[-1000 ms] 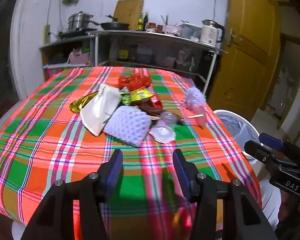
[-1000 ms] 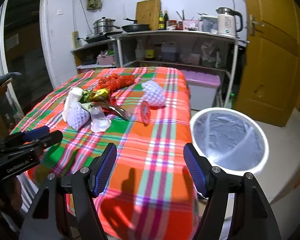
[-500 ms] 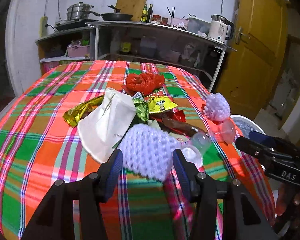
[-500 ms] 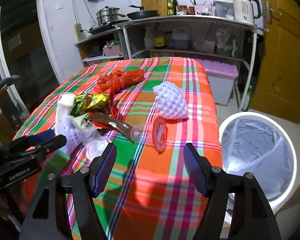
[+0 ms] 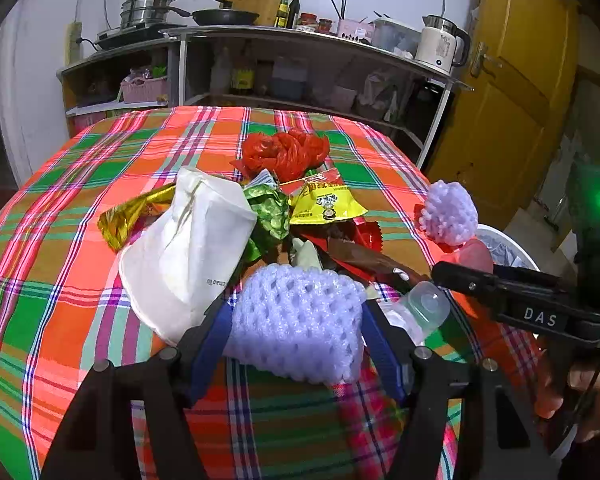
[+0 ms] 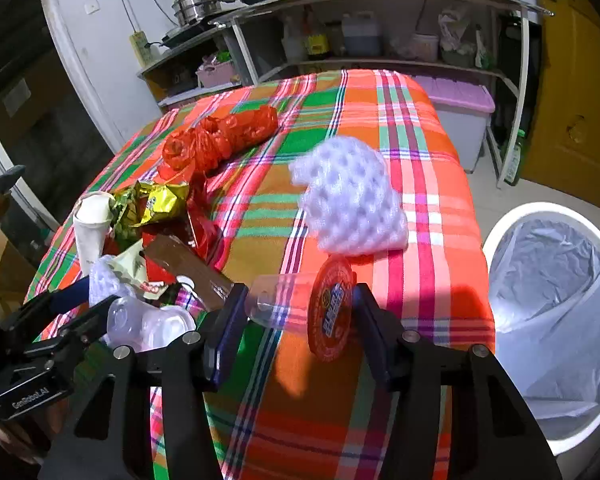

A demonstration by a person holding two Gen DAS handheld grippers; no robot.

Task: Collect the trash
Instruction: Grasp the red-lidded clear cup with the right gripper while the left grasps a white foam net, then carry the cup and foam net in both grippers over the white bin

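Note:
Trash lies heaped on a plaid tablecloth [image 5: 60,280]. My left gripper [image 5: 296,328] is open, its fingers either side of a purple foam net [image 5: 300,320]. Behind it lie a white paper cup [image 5: 188,248], green and yellow wrappers [image 5: 324,204], a red plastic bag [image 5: 284,152] and a second foam net [image 5: 448,212]. My right gripper [image 6: 296,320] is open, its fingers either side of a clear plastic cup with a red lid [image 6: 328,308] lying on its side. The second foam net [image 6: 352,196] lies just beyond it. The right gripper also shows in the left wrist view [image 5: 460,278].
A white bin with a clear liner [image 6: 560,280] stands on the floor right of the table. A clear plastic shell [image 6: 152,320] lies by the left gripper. Shelves with pots and a kettle [image 5: 440,44] stand behind. A yellow door [image 5: 520,100] is at right.
Both grippers have moved forward over the table. The left now straddles the purple foam net, the right straddles the red-lidded cup. Both stay open.

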